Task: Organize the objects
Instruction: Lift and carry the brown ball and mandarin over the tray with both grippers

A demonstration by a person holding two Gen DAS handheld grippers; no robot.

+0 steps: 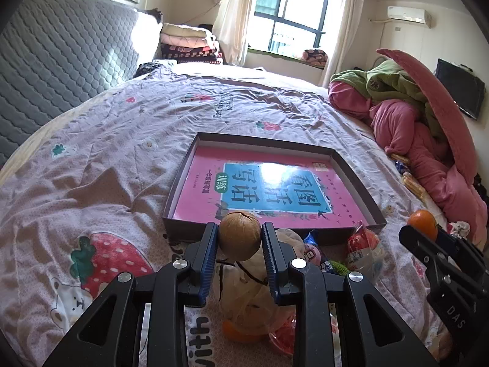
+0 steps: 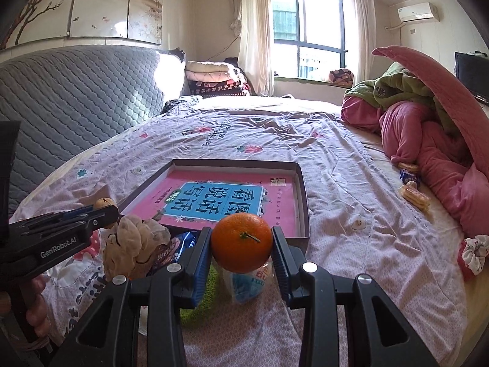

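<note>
My left gripper (image 1: 239,238) is shut on a brown walnut (image 1: 239,240) and holds it above the bed, just short of a shallow dark box (image 1: 180,180). A pink book (image 1: 201,183) lies flat in that box. My right gripper (image 2: 241,244) is shut on an orange (image 2: 241,242), held just before the near rim of the box (image 2: 302,189) with the book (image 2: 281,208). The right gripper with the orange (image 1: 422,219) shows at the right of the left wrist view. The left gripper (image 2: 105,211) with the walnut (image 2: 104,203) shows at the left of the right wrist view.
Below the grippers lies a pile: a pale plastic bag (image 2: 134,244), snack packets (image 1: 363,247), a green item (image 2: 201,299). Biscuits and a blue packet (image 2: 411,186) lie by a pink and green heap of bedding (image 2: 428,128) at the right. A scrunchie (image 2: 475,252) lies further right.
</note>
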